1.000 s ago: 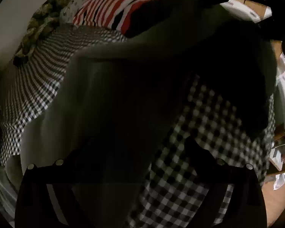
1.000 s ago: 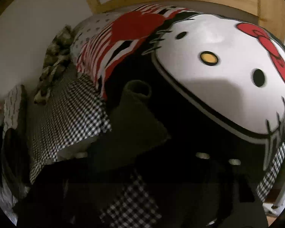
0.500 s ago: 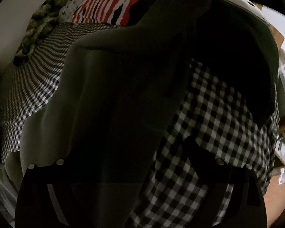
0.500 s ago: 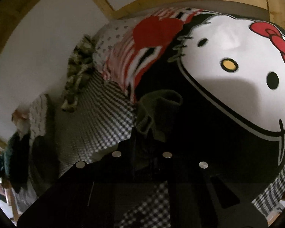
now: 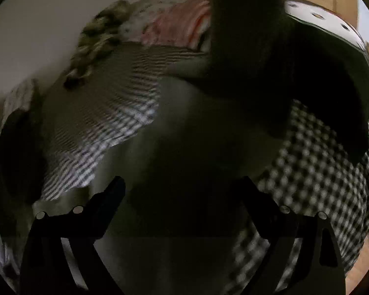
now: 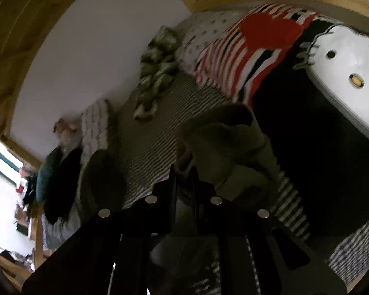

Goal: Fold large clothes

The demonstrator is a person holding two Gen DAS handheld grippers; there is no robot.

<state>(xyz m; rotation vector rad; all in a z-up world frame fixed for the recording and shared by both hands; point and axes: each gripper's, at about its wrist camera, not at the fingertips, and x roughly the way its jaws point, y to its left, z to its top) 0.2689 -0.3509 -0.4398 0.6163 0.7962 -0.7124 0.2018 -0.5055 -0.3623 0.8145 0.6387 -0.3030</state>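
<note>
One garment, an olive-green sweatshirt, is in play, and by my reading the fold has barely begun. My right gripper has its jaws pinched tight on a cuff-like end of that sweatshirt, which stands up above the fingertips as an open tube; I take it for a sleeve, though blur leaves this uncertain. My left gripper has its jaws spread wide, with the sweatshirt's body lying between and below them but nothing pressed by either finger. The body rests spread on the gingham bedcover, one dark part rising steeply at upper right of the left wrist view. No finished crease is visible, so laying the sleeve across the body and all later folds are left, as I judge it.

Surroundings: a red-and-white striped cushion and a large white cartoon-cat pillow crowd the head of the bed, just beyond the sweatshirt. A knotted camouflage-patterned cloth lies by the white wall. Dark clothes sit piled at the far left edge. The pillows limit the flat space for folding.
</note>
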